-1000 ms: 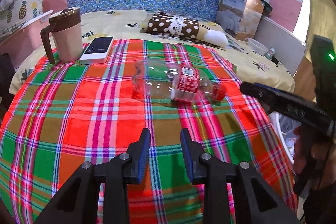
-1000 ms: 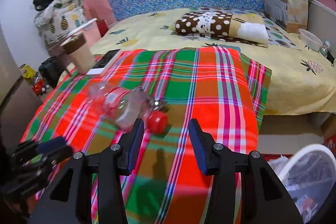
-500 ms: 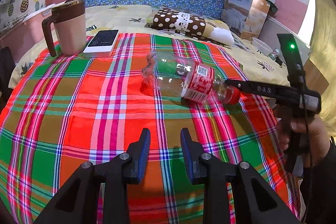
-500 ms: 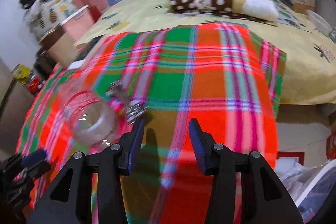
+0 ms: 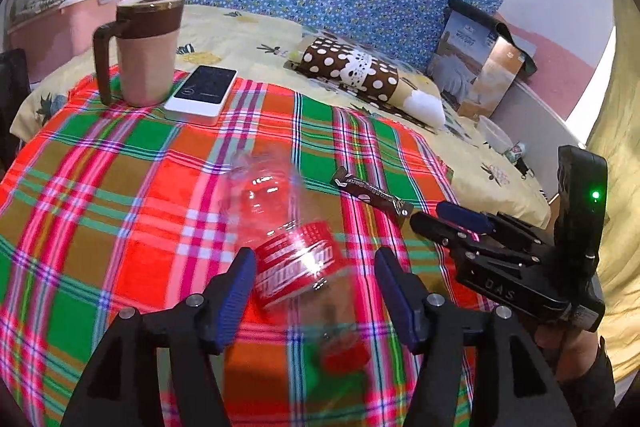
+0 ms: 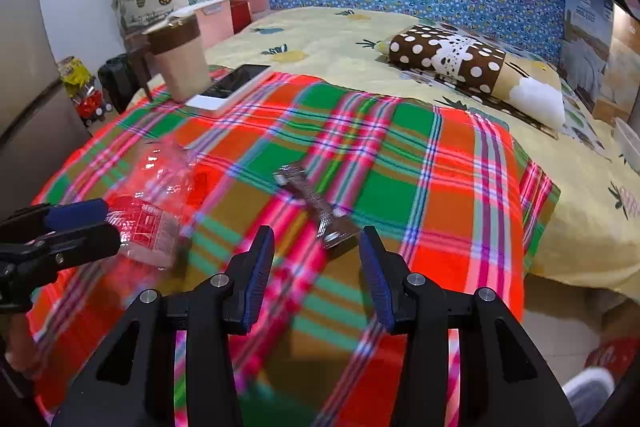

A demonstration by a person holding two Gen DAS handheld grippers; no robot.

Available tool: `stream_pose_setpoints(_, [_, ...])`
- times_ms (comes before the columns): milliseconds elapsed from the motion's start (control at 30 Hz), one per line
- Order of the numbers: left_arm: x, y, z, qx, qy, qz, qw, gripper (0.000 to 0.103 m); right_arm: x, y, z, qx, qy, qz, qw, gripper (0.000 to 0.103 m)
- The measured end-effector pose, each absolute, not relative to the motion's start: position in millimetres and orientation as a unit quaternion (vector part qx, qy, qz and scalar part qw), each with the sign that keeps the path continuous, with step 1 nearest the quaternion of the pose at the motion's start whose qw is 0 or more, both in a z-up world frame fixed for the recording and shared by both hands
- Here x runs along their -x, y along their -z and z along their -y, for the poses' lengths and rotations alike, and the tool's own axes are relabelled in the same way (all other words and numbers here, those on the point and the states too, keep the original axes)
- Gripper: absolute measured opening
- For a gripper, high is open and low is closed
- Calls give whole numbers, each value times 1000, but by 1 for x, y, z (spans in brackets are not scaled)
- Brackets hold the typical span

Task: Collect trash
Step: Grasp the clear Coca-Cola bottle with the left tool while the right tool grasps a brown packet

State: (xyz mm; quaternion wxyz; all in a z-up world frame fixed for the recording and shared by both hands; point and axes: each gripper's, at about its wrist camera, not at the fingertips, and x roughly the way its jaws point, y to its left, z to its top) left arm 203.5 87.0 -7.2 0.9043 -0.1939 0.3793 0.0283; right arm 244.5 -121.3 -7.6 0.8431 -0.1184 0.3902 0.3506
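A clear plastic bottle (image 5: 294,251) with a red label and red cap lies on the plaid tablecloth (image 5: 120,195). My left gripper (image 5: 312,291) is open, its jaws on either side of the bottle's label end. The bottle also shows in the right wrist view (image 6: 150,203), blurred. A dark snack wrapper (image 5: 372,193) lies right of the bottle; in the right wrist view the wrapper (image 6: 316,203) lies just ahead of my open, empty right gripper (image 6: 316,263). The right gripper also shows in the left wrist view (image 5: 452,217).
A pink mug with a brown lid (image 5: 144,47) and a white phone (image 5: 202,95) stand at the cloth's far left. A dotted brown pillow (image 5: 352,71) and a box (image 5: 480,63) lie on the yellow bed behind. A white bin rim (image 6: 588,387) shows low right.
The bottle has rolled towards my left gripper, uncovering the wrapper. My left gripper has opened wider around the bottle. My right gripper has swung right, off the bottle and onto the wrapper.
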Motion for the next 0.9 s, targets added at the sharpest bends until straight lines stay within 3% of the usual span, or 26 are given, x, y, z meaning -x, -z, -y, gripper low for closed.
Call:
stream_pose_setpoints(367, [-223,33,-84,193,-50,-411,889,67,-274,25,94,127,-383,-414,816,47])
stream_pose_setpoints(400, [-223,34,-84,191,-52,-412,889,66,-274,25,94,126,-383,-418,814,43])
stream_pose_setpoints(433, [-223,35,-85,191,-51,-412,889,63,-272,26,94,125,-383,-420,813,28])
stream_pose_setpoints(467, [-224,36,-85,190,-51,-412,889,63,-271,27,95,123,-380,-424,813,19])
stream_pose_setpoints(900, [-202,26,-74,153,-33,-392,907,62,-234,11,132,86,-338,-427,834,17])
